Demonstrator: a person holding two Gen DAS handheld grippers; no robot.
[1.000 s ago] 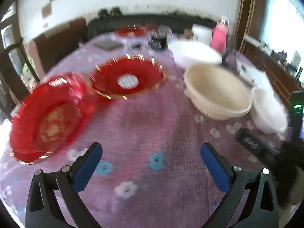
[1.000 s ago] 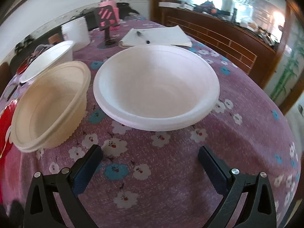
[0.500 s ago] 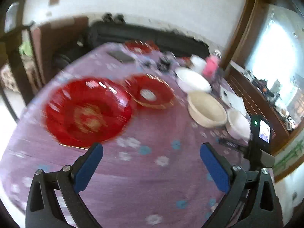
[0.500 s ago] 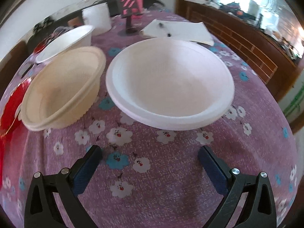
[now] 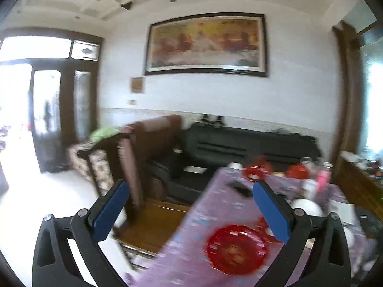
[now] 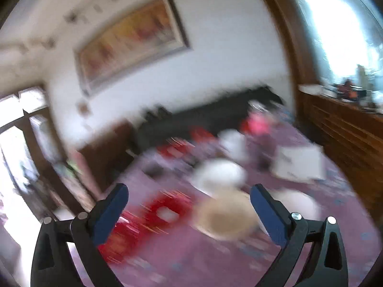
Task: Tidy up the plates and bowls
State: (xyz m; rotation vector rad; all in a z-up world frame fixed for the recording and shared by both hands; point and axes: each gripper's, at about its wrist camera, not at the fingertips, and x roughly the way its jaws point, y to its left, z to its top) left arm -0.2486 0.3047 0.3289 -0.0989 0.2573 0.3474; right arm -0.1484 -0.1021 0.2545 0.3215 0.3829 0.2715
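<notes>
My left gripper [image 5: 191, 208] is open and empty, held high and back from the purple flowered table [image 5: 191, 251]. A large red plate [image 5: 235, 248] lies near the table's near end, with a white bowl [image 5: 307, 206] farther right. My right gripper [image 6: 189, 209] is open and empty, also raised above the table. Its view is blurred: a beige bowl [image 6: 225, 217] sits between the fingers, a white bowl [image 6: 219, 173] behind it, another white bowl [image 6: 296, 203] to the right, and red plates [image 6: 167, 211] to the left.
A dark wooden chair [image 5: 143, 157] and a black sofa [image 5: 239, 148] stand beyond the table's left edge. Small red dishes [image 5: 257, 171] and a pink bottle [image 5: 322, 178] sit at the far end. White paper [image 6: 299, 163] lies at right by a wooden sideboard [image 6: 347, 134].
Both grippers have lifted and pulled back from the table, tilting up toward the room. The plates and bowls now look small and far. Both stay open and empty.
</notes>
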